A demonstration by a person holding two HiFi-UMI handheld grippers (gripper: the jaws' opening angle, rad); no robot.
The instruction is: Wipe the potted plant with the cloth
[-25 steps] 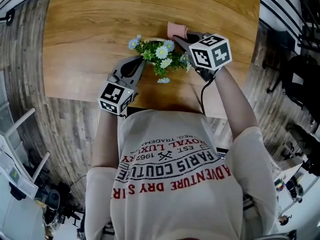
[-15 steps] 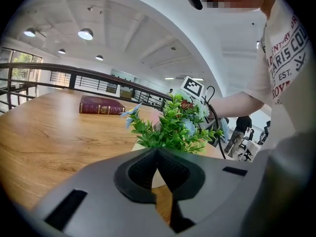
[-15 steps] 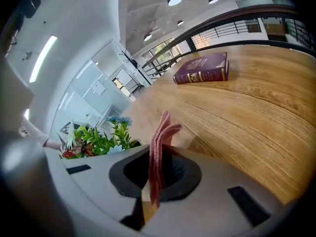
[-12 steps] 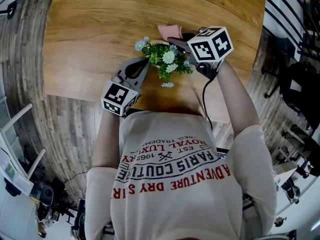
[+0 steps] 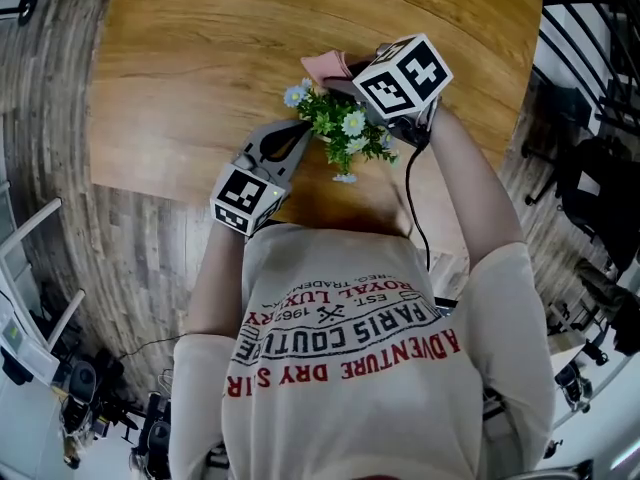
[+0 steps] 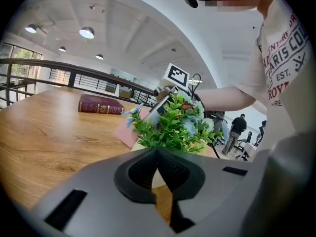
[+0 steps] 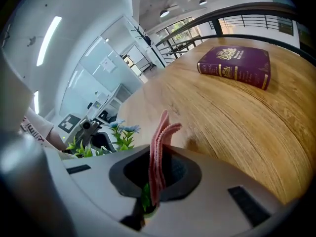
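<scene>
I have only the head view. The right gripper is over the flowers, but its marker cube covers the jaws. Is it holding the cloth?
Observer: Yes. In the right gripper view the right gripper is shut on the folded pink cloth, which sticks out past the jaws.
Operator: And the left gripper, does it hold something?
Observer: No. The left gripper has its jaws together with nothing between them. The potted plant stands just ahead of it.
Operator: Is anything else on the table?
Observer: A dark red book lies flat on the table, beyond the plant.
</scene>
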